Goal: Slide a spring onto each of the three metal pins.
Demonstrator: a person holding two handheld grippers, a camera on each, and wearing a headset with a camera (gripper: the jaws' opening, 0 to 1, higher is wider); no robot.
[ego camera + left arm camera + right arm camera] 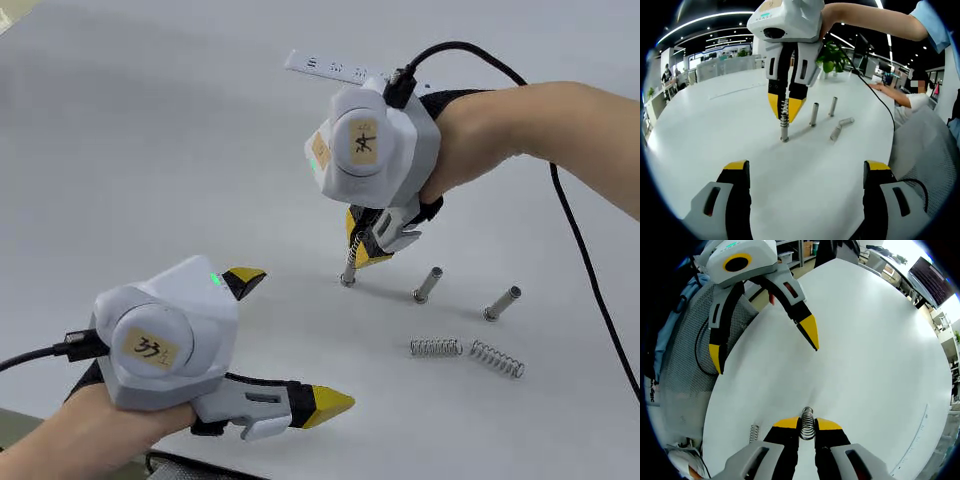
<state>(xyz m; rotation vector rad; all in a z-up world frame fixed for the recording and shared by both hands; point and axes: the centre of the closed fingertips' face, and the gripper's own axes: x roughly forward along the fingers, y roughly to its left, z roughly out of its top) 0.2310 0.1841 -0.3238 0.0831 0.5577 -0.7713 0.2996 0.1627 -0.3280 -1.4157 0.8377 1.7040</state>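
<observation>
Jaws of the left gripper stand wide apart with nothing between them. I read it as released. It hangs over the white table, well to the left of the first pin and nearer to me. In its own view the yellow-tipped left gripper looks straight at that pin, which stands upright on the table.

Directly above the first pin the right gripper points down. It is clenched on a spring, pinched between the yellow tips. From the left gripper view, the right gripper holds the spring in line with the pin. The lower coils sit around the pin's upper part and the bare shank shows beneath, down to the table. In the right gripper view the spring stands between the tips of the right gripper.

Just right of the first pin stands the middle pin, bare. Further right again is the third pin, also bare. Both look tilted in the head view but upright in the left gripper view.

Two loose springs lie flat on the table, right of the first pin and nearer to me than the two bare pins. They are end to end but apart.

A black cable runs from the right gripper, well right of the first pin.
</observation>
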